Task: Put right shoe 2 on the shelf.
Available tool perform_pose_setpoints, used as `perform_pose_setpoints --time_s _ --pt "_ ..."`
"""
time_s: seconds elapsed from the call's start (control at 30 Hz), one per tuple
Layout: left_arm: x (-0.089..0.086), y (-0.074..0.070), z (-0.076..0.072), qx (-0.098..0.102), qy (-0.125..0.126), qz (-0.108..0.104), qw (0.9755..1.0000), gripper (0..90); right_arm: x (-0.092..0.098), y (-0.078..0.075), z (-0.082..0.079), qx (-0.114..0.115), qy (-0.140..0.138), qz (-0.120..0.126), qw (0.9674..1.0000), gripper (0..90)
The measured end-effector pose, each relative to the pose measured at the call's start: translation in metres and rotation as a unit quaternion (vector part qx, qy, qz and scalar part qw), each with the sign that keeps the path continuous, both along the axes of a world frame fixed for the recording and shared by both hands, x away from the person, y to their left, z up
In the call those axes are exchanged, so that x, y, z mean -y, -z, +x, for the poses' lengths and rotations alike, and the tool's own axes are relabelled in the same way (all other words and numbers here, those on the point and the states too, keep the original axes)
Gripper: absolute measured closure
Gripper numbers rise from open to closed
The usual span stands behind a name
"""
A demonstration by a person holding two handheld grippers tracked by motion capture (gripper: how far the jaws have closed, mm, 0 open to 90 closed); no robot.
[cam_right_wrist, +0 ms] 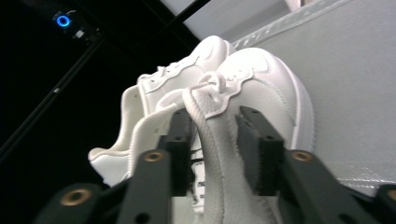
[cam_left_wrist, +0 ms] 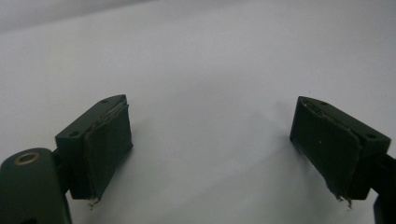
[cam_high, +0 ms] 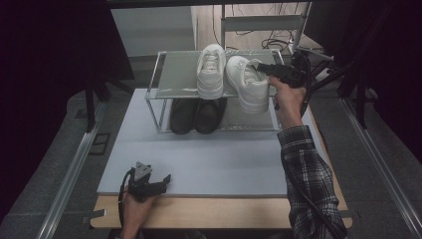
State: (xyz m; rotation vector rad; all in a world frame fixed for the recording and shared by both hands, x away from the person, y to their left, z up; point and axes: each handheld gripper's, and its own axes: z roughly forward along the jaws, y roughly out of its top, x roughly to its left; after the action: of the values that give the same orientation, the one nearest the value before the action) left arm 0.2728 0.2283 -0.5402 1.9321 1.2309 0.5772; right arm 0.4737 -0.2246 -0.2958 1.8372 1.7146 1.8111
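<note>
A metal shoe rack [cam_high: 174,74] stands at the back of the table. Two white sneakers sit on its top shelf: the left sneaker [cam_high: 210,69] lies straight, the right sneaker [cam_high: 249,87] is angled and its heel overhangs the front edge. My right gripper [cam_high: 259,67] reaches into the right sneaker from the right. In the right gripper view its jaws [cam_right_wrist: 214,114] stand apart around the sneaker's tongue [cam_right_wrist: 215,154], open, with the left sneaker [cam_right_wrist: 140,98] behind. My left gripper [cam_high: 164,181] rests near the table's front edge, open over the bare mat [cam_left_wrist: 210,105].
A pair of dark shoes [cam_high: 196,115] stands on the rack's lower shelf. A grey mat [cam_high: 209,159] covers the table in front of the rack. Metal rails run along both sides of the table, and cables and stands crowd the back right.
</note>
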Motion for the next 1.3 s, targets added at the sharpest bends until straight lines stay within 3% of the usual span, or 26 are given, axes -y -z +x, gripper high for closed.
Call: perform_pose_setpoints --time_s 0.13,0.2,0.37,0.57,0.63,0.83,1.0,1.17,1.3 --pt "0.000 0.000 0.000 0.000 0.000 0.000 1.0000 12.0 -0.003 -0.002 -0.001 0.009 -0.002 -0.013 0.9999 59.1" --pt "0.000 0.000 0.000 0.000 0.000 0.000 1.0000 12.0 -0.002 -0.002 -0.002 0.006 -0.004 -0.008 0.9999 57.9" --pt "0.000 0.000 0.000 0.000 0.000 0.000 1.0000 12.0 0.005 -0.004 -0.005 0.008 -0.013 -0.001 0.9999 57.0" --pt "0.000 0.000 0.000 0.000 0.000 0.001 1.0000 12.0 0.017 -0.012 -0.016 0.021 -0.017 -0.018 0.9995 56.1" --pt "0.000 0.000 0.000 0.000 0.000 0.001 1.0000 12.0 0.022 -0.014 -0.020 0.022 -0.022 -0.013 0.9994 56.6" --pt "0.000 0.000 0.000 0.000 0.000 0.001 1.0000 12.0 0.040 -0.014 -0.035 0.037 -0.035 -0.001 0.9987 66.2" --pt "0.000 0.000 0.000 0.000 0.000 0.001 1.0000 12.0 0.047 -0.011 -0.048 0.043 -0.048 -0.009 0.9979 72.1" --pt "0.000 0.000 0.000 0.000 0.000 0.001 1.0000 12.0 0.051 -0.002 -0.062 0.050 -0.059 -0.016 0.9968 89.1" --pt "0.000 0.000 0.000 0.000 -0.001 0.001 1.0000 12.0 0.051 0.008 -0.072 0.057 -0.074 -0.023 0.9953 89.5"
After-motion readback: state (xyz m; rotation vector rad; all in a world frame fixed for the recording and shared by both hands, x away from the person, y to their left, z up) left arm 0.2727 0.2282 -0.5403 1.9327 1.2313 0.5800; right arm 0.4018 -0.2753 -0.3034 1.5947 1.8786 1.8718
